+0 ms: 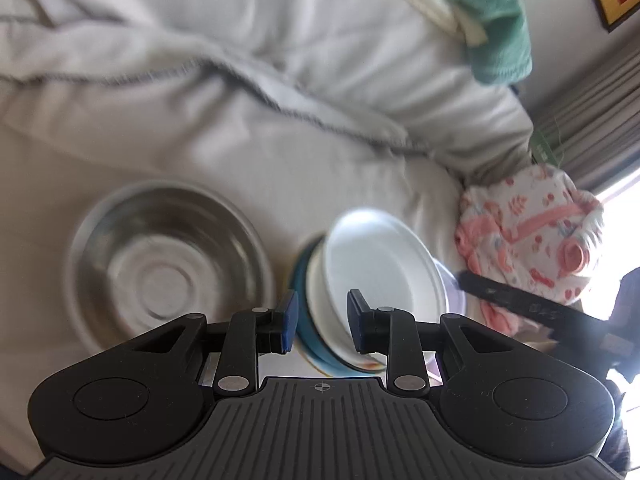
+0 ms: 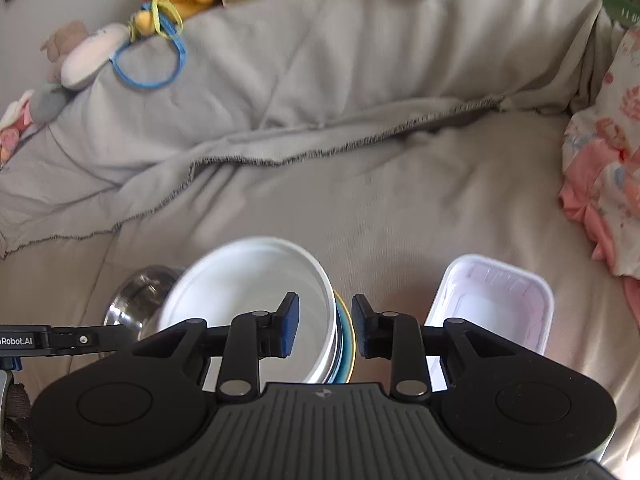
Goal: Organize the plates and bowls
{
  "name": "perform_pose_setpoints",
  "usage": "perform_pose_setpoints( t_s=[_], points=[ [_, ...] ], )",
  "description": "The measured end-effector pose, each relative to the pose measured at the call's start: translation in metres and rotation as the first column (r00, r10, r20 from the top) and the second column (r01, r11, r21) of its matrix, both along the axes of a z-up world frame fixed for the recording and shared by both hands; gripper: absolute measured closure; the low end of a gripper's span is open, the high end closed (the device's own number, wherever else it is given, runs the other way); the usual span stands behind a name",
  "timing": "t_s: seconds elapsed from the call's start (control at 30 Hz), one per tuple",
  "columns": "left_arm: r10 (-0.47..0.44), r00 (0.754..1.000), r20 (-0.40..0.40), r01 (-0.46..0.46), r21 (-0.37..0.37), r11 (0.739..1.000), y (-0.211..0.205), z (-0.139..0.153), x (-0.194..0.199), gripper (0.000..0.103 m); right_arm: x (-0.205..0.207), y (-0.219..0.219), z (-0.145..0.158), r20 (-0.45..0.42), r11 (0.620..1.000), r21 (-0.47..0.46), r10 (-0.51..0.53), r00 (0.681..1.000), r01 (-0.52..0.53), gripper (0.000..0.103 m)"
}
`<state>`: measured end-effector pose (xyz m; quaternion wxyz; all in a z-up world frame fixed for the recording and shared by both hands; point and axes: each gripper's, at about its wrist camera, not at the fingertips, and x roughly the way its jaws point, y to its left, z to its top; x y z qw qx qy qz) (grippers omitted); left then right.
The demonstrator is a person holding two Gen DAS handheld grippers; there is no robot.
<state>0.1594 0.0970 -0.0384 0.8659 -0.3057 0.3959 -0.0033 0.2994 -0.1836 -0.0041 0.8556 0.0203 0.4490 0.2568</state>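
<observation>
A stack of dishes lies on the pale bedding: a white bowl leans on a blue plate, with a patterned rim under them. To its left sits a steel bowl. My left gripper hovers over the stack's near edge, its jaws apart and gripping nothing. In the right wrist view the white bowl and blue plate lie below my right gripper, which is open and empty. A white rectangular container stands to their right, and the steel bowl peeks out at the left.
A crumpled grey blanket covers the back of the bed. Pink patterned cloth is piled at the right. Soft toys lie at the far left. The left gripper's finger crosses the right wrist view at the left edge.
</observation>
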Motion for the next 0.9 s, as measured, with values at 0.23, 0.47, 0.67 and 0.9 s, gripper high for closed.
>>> perform_pose_setpoints(
  t_s=[0.23, 0.47, 0.67, 0.9],
  points=[
    [0.191, 0.982, 0.013, -0.187, 0.267, 0.945, 0.022, -0.008, -0.043, 0.073, -0.039, 0.016, 0.032, 0.072, 0.996, 0.076, 0.041, 0.997, -0.047, 0.065],
    [0.326, 0.945, -0.015, -0.317, 0.200, 0.927, 0.060, -0.047, -0.056, 0.073, -0.064, 0.081, 0.040, 0.177, 0.974, 0.024, 0.217, 0.960, -0.225, 0.054],
    [0.318, 0.947, -0.047, -0.301, 0.211, 0.930, 0.062, -0.073, -0.059, 0.073, -0.061, 0.134, 0.013, 0.154, 0.957, -0.054, 0.290, 0.945, -0.285, 0.054],
    [0.306, 0.950, -0.058, -0.298, 0.114, 0.948, 0.075, -0.095, -0.064, 0.067, -0.020, 0.207, -0.018, -0.009, 0.927, -0.206, 0.319, 0.948, -0.314, 0.052]
  ],
)
